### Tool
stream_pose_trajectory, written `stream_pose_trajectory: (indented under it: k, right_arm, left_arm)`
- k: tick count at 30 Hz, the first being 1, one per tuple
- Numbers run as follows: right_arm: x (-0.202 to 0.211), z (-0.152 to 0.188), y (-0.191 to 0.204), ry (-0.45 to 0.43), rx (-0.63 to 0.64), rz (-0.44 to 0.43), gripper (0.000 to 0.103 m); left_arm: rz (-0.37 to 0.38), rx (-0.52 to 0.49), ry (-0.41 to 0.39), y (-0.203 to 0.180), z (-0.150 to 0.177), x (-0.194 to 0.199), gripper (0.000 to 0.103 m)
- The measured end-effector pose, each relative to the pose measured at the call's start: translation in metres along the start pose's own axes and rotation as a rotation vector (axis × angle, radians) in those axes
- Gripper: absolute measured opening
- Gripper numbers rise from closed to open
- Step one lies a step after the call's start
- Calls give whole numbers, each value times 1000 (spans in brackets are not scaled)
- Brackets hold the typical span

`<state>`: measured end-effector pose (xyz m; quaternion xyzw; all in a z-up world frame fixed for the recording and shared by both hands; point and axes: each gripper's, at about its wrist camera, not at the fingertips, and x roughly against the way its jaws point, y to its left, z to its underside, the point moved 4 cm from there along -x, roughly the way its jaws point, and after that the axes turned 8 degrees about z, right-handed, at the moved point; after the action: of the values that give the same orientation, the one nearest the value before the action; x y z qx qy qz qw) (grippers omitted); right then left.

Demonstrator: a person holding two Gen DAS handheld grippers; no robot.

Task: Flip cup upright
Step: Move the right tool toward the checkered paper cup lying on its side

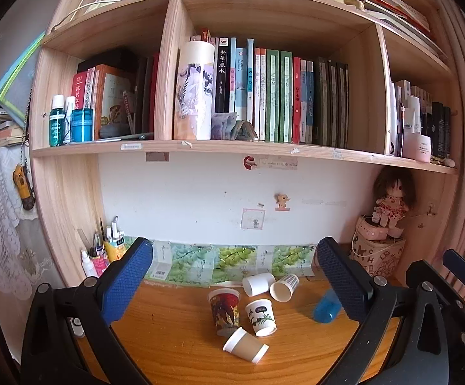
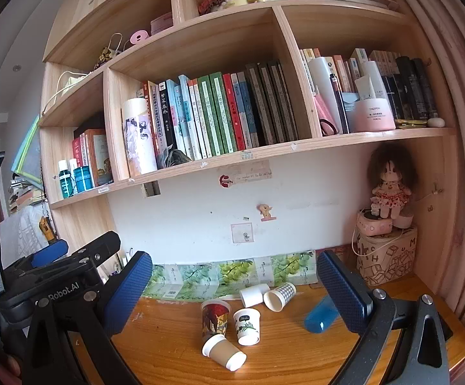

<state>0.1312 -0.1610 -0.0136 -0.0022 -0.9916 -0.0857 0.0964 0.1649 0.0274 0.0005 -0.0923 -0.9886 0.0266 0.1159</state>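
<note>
Left wrist view: the left gripper (image 1: pixel 235 268) stood wide open, fingers empty, above the bench (image 1: pixel 174 330). The brown cup (image 1: pixel 246 349) lay on its side beside an upright tall cup (image 1: pixel 224 311).

Right wrist view: the right gripper (image 2: pixel 235 276) was likewise spread and empty. Judged not yet begun; grasp and flip remained.

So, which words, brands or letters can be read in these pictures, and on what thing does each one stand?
"Robot.AI": on the black body of the left gripper, seen in the right wrist view.
"C", "H", "M": loose letters on the printed box under the doll.
Book spines: Chinese titles, too blurred to quote surely.
Pink jar, teal bottles, wall tape strip, barcode label: too small to read.
</note>
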Motion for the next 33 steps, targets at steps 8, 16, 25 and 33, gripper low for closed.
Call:
stream_pose_trajectory:
  k: [8, 16, 25, 33]
  right_arm:
    - [-28, 4, 8, 10, -29, 92, 103]
    - [-58, 22, 19, 72, -2, 170, 103]
    - [-83, 34, 31, 140, 228, 152, 103]
    - [-116, 46, 34, 224, 441, 28, 103]
  left_arm:
    - [86, -17, 58, 16, -4, -42, 102]
    - [176, 56, 207, 40, 22, -89, 102]
    - [208, 119, 347, 54, 48, -112, 102]
    - [137, 182, 417, 68, 62, -116, 102]
